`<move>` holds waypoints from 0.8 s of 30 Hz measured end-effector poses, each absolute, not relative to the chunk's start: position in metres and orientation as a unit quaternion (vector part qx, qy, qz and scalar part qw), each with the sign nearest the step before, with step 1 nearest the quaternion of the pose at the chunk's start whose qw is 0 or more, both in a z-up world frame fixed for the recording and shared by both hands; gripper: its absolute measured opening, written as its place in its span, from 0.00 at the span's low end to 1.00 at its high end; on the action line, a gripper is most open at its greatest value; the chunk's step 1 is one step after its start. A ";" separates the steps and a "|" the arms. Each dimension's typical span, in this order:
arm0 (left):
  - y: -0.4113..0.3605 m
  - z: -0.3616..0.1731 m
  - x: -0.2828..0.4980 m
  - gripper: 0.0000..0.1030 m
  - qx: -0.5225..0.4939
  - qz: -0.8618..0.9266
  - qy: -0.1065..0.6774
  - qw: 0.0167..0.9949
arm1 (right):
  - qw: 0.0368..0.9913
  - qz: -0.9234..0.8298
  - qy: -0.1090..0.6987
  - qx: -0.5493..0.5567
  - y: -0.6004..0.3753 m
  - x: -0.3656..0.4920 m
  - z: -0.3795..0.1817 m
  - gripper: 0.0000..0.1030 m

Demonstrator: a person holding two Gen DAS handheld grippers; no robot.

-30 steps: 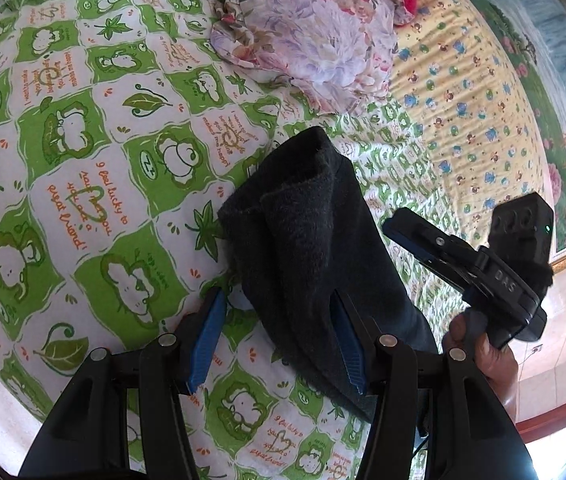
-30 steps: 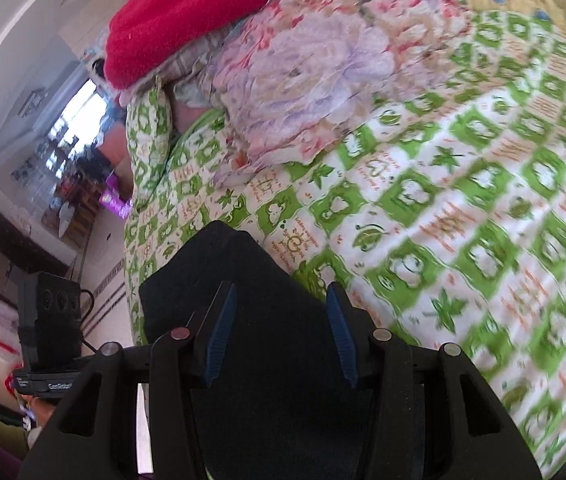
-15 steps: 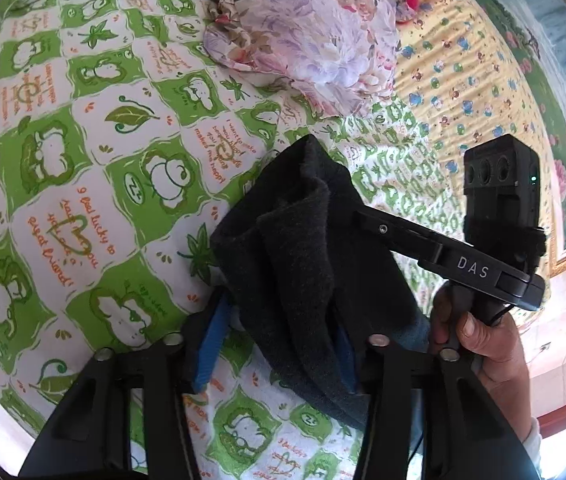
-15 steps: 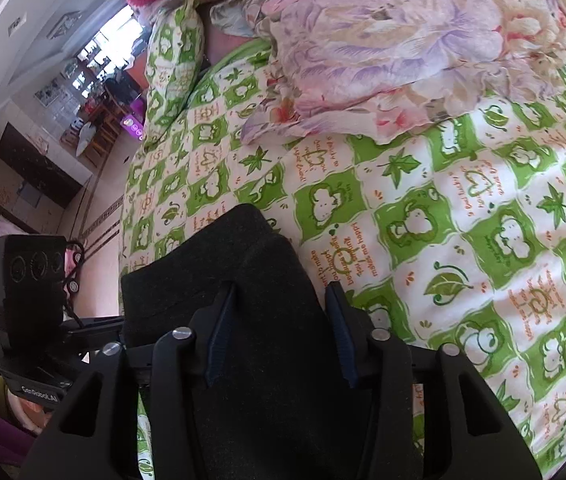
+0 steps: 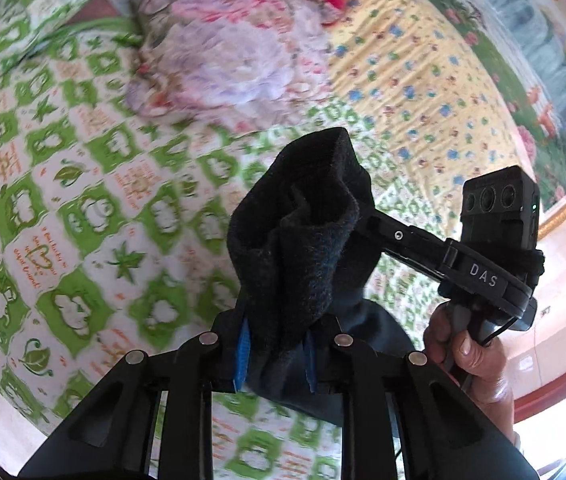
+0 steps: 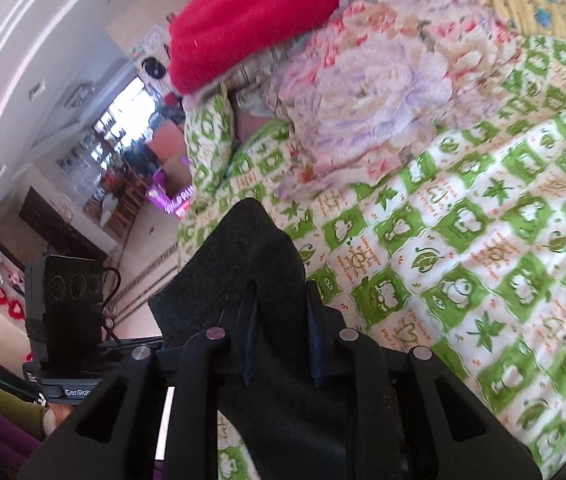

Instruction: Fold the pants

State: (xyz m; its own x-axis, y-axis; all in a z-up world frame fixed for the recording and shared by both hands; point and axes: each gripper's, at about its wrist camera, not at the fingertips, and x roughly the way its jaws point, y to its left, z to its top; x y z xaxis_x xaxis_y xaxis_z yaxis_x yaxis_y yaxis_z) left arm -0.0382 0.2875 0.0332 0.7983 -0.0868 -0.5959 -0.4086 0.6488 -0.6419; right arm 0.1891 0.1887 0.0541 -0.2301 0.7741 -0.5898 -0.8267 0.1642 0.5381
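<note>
1. Left wrist view: the left gripper [image 5: 277, 350], its blue-padded fingers drawn in, pinches a bunched fold of the dark charcoal fleece pants [image 5: 303, 236], lifted above the green-and-white checked cartoon bedsheet [image 5: 83, 200].
2. Just right of it, the right gripper [image 5: 367, 222] reaches into the same dark fabric from the side; its fingertips are buried in the cloth, its handle held in a bare hand [image 5: 471, 356].
3. Right wrist view: the right gripper [image 6: 281, 340] has its fingers pressed close on the pants [image 6: 251, 280], which drape back over the tool.
4. Ahead of both grippers lie a crumpled floral pink-and-lilac quilt [image 6: 383, 80] and a red fleece blanket [image 6: 251, 12].
5. Ahead and to the right of the left gripper lies a yellow sheet with small blue print [image 5: 423, 80], with a painted landscape mural [image 5: 543, 52] beyond it.
6. Left of the right gripper, a tiled floor [image 6: 151, 248] runs to a bright, cluttered room [image 6: 123, 128].
</note>
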 end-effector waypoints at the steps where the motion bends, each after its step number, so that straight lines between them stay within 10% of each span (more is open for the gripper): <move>1: 0.282 0.040 -0.036 0.20 -0.404 0.086 0.299 0.860 | 0.625 0.645 0.439 -0.022 0.182 0.189 0.059 0.22; 24: 0.085 0.113 0.029 0.21 -0.269 -0.095 0.320 0.903 | 0.719 0.565 0.362 0.181 -0.061 0.204 0.081 0.20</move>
State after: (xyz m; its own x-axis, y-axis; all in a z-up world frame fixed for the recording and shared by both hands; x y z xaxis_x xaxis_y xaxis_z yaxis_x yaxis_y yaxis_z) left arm 0.0293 0.0852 0.1126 0.7774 -0.3445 -0.5262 -0.0001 0.8366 -0.5478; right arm 0.2044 -0.0607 0.0813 0.1004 0.9437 -0.3153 -0.6811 0.2962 0.6696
